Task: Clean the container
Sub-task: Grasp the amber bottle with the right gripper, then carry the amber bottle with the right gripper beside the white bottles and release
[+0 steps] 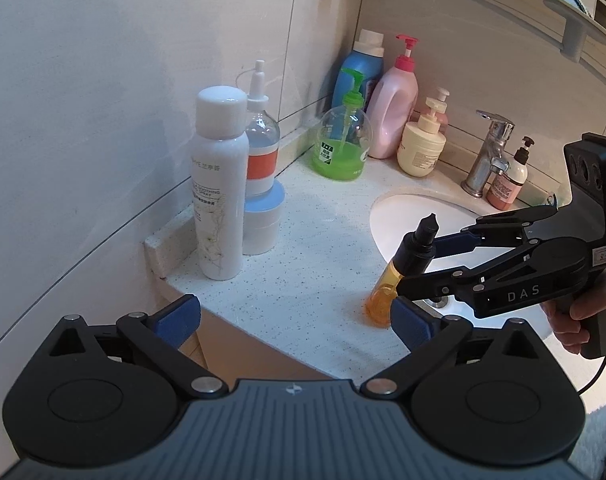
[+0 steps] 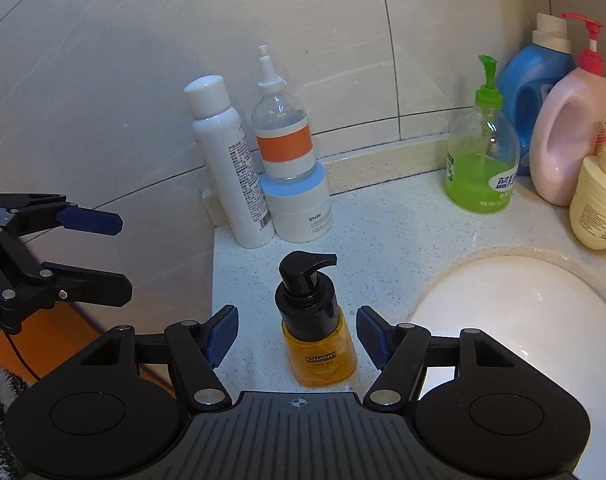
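Note:
A small amber pump bottle with a black pump head (image 2: 317,336) stands upright on the speckled counter (image 2: 383,232) near the sink's left rim. My right gripper (image 2: 297,334) is open, its blue pads either side of the bottle without touching it. In the left wrist view the same bottle (image 1: 387,292) stands between the right gripper's fingers (image 1: 417,264). My left gripper (image 1: 293,322) is open and empty, off the counter's left front edge. It also shows in the right wrist view (image 2: 117,254).
A white sink basin (image 2: 515,320) with a chrome tap (image 1: 489,152) lies right of the bottle. A white spray bottle (image 2: 227,160), an orange-banded bottle on a white jar (image 2: 299,200), green soap (image 2: 481,168), blue, pink and cream bottles line the wall.

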